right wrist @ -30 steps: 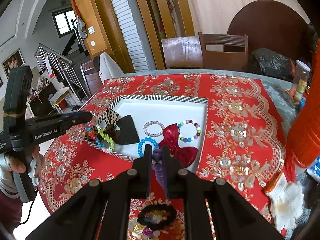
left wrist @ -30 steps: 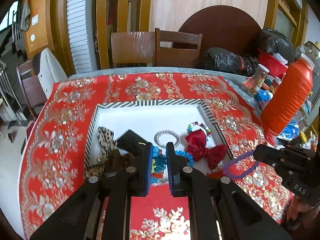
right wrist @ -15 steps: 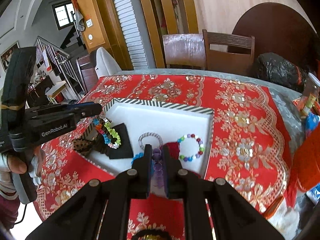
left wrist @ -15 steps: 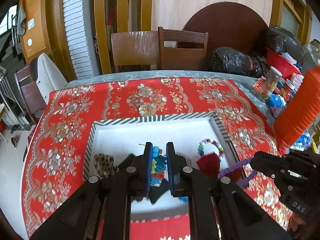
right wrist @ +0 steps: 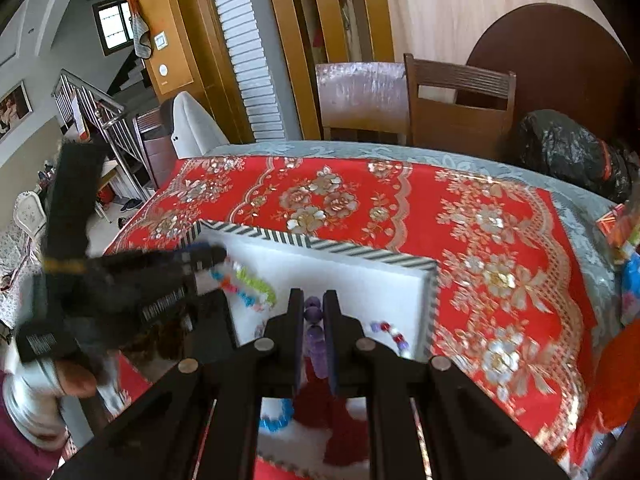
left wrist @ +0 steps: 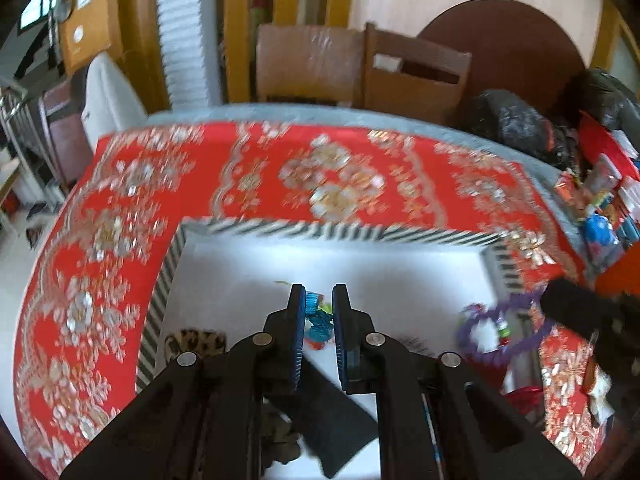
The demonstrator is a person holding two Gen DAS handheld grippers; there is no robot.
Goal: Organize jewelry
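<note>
A white tray with a black-and-white striped rim (left wrist: 340,234) (right wrist: 332,246) lies on the red floral tablecloth. My left gripper (left wrist: 319,300) hangs over the tray, shut on a multicoloured bead bracelet (left wrist: 318,322), which dangles in blue, orange and green (right wrist: 250,286) in the right wrist view. My right gripper (right wrist: 313,304) is shut on a purple bead bracelet (right wrist: 314,330), seen as a hanging purple loop (left wrist: 502,330) at the tray's right edge. In the tray lie a colourful bead bracelet (right wrist: 390,334), a blue bead bracelet (right wrist: 276,420), a red bow (right wrist: 344,424), a leopard-print piece (left wrist: 196,342) and a black piece (left wrist: 340,420).
Wooden chairs (right wrist: 460,104) stand behind the table. A black plastic bag (right wrist: 572,152) and small packets (left wrist: 600,208) crowd the right side, beside an orange container (right wrist: 616,380). A hand (right wrist: 76,384) holds the left gripper at the table's left edge.
Both grippers have moved forward from the table's near edge to over the tray, each still carrying its bracelet. The items in the tray now lie under and behind the fingers.
</note>
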